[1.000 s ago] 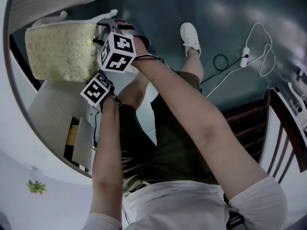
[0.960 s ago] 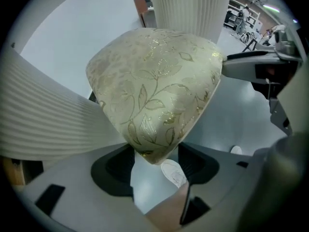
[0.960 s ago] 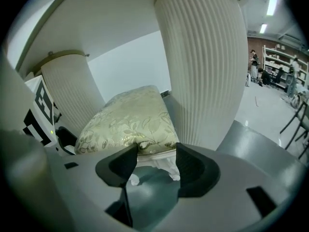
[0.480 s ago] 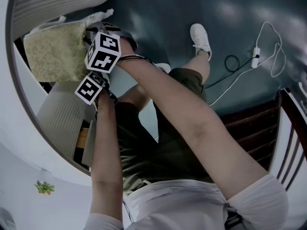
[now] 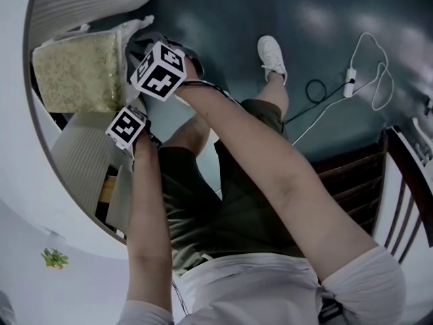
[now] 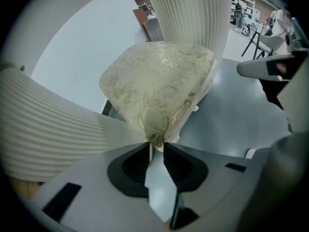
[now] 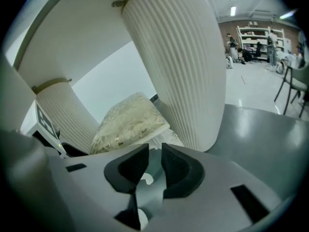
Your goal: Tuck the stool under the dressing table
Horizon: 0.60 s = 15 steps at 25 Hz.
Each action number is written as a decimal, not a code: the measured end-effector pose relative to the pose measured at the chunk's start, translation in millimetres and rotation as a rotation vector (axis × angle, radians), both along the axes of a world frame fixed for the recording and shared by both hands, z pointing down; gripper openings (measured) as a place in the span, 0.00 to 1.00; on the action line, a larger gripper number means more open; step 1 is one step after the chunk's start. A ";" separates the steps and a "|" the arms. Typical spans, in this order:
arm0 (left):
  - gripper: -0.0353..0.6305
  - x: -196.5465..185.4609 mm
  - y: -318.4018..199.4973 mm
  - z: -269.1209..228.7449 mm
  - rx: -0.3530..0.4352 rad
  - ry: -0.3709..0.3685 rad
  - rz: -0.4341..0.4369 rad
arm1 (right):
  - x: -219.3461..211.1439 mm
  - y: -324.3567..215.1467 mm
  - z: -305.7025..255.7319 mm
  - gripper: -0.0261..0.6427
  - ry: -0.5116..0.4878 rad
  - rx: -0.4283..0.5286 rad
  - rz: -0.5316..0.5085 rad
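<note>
Left gripper [image 6: 155, 146], jaws just closing, pinches the stool's [image 5: 76, 73] near corner. Right gripper [image 7: 154, 150] has just narrowed at the stool's edge; I cannot tell if it grips. Stool stands between the table's [image 5: 20, 181] ribbed legs [image 7: 178, 66].

The left gripper [image 6: 155, 146] has just been closing its jaws on a corner of the stool [image 6: 159, 91], and its own body hides everything below the cushion [image 6: 145, 76]. The right gripper [image 7: 154, 151] has just been closing too. The white trim [image 7: 161, 141] lies at its jaw tips, but whether they press it cannot be told. In the head view the 2 marker cubes [image 5: 159, 70] cover both sets of jaws, and the cushion hides the stool's legs. The dressing table [image 5: 27, 202] is cut off at the left and top edges, and the dark wooden frame [image 5: 352, 181] at the right. The far figures [image 7: 241, 50] are too small to tell.
</note>
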<state>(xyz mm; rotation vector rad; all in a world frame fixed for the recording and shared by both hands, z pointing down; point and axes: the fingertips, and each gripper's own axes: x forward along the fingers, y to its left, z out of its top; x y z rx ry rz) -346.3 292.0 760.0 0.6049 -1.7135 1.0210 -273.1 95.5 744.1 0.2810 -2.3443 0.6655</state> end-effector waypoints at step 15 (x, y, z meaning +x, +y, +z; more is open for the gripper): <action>0.06 94.7 -72.0 -99.7 0.285 0.185 0.079 | 92.2 -23.3 -128.1 0.05 -0.086 -0.114 0.012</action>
